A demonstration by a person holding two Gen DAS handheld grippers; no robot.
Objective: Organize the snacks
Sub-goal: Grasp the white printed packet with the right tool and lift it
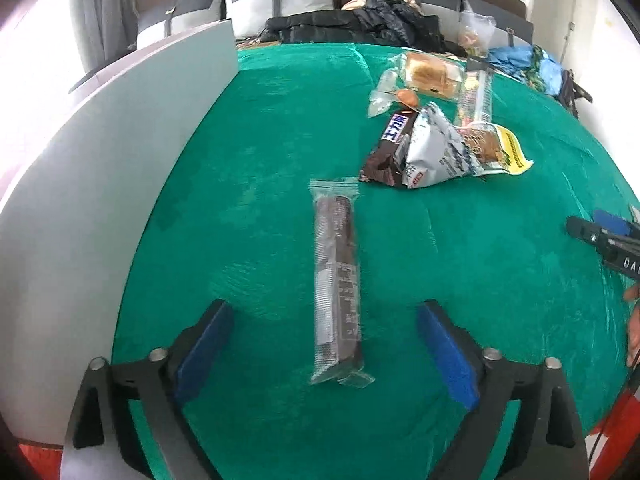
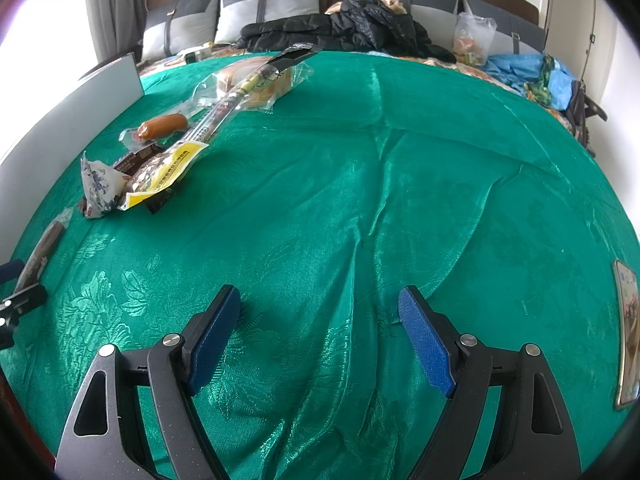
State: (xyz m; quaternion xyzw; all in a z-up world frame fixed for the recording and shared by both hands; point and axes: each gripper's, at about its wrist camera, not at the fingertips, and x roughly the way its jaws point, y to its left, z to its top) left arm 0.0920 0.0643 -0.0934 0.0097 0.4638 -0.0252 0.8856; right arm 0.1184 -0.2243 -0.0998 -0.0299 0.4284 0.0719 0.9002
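Note:
A long clear pack of dark biscuits [image 1: 336, 272] lies on the green cloth [image 1: 260, 140], lengthwise between the fingers of my left gripper [image 1: 326, 308]. That gripper is open and neither blue pad touches the pack. Farther back lies a heap of snacks: a dark chocolate bar [image 1: 390, 148], a silver-white bag [image 1: 436, 148], a yellow-edged pack [image 1: 496, 148], a thin stick pack [image 1: 476, 96], bagged bread [image 1: 432, 74] and a sausage [image 1: 408, 98]. My right gripper [image 2: 320, 292] stands open over bare cloth, with the heap [image 2: 168, 172] far to its left.
A white board [image 1: 100, 160] stands along the left edge of the cloth. A black jacket [image 2: 340, 28], pillows and a clear bag of goods [image 2: 474, 40] lie at the back, with blue plastic [image 2: 520, 70] at the back right. A phone [image 2: 628, 332] rests at the right edge.

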